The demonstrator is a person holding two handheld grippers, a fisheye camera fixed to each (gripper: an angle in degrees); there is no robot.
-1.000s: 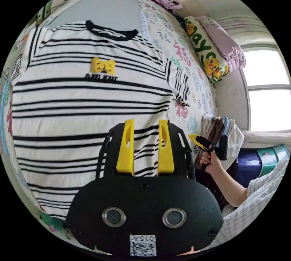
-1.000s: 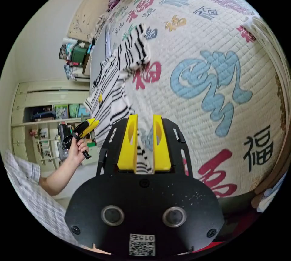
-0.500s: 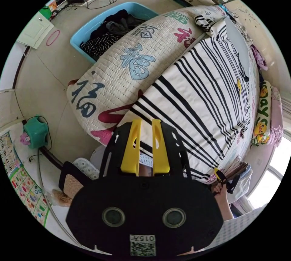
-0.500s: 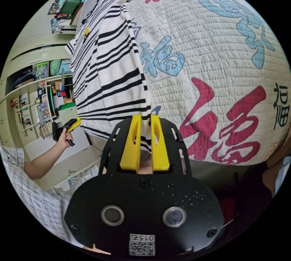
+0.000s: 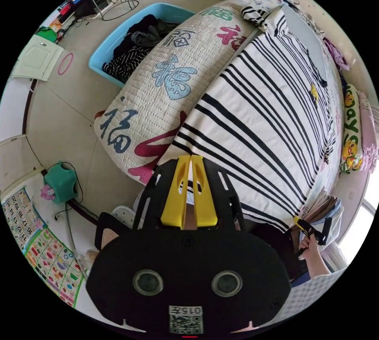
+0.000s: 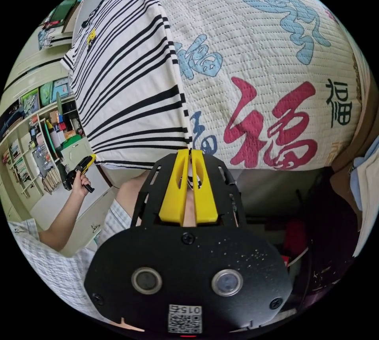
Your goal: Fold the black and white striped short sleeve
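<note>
Striped shirt (image 5: 268,111) lies flat, front up, on a quilted bed (image 5: 166,79). Left gripper (image 5: 191,166) and right gripper (image 6: 190,160) each pinch a hem corner at the bed's near edge, jaws closed on fabric. Risk: thin bite could slip w/ uneven pull, skewing the fold. Blue laundry tub (image 5: 118,40) sits beside the bed; pillow (image 5: 351,134) lies beyond the shirt, nothing in the way.

Shirt (image 5: 260,111) lies spread on the bed (image 5: 166,91) ahead of the jaws, hem corners between them; laundry basket (image 5: 103,52) on the floor beyond-left.
</note>
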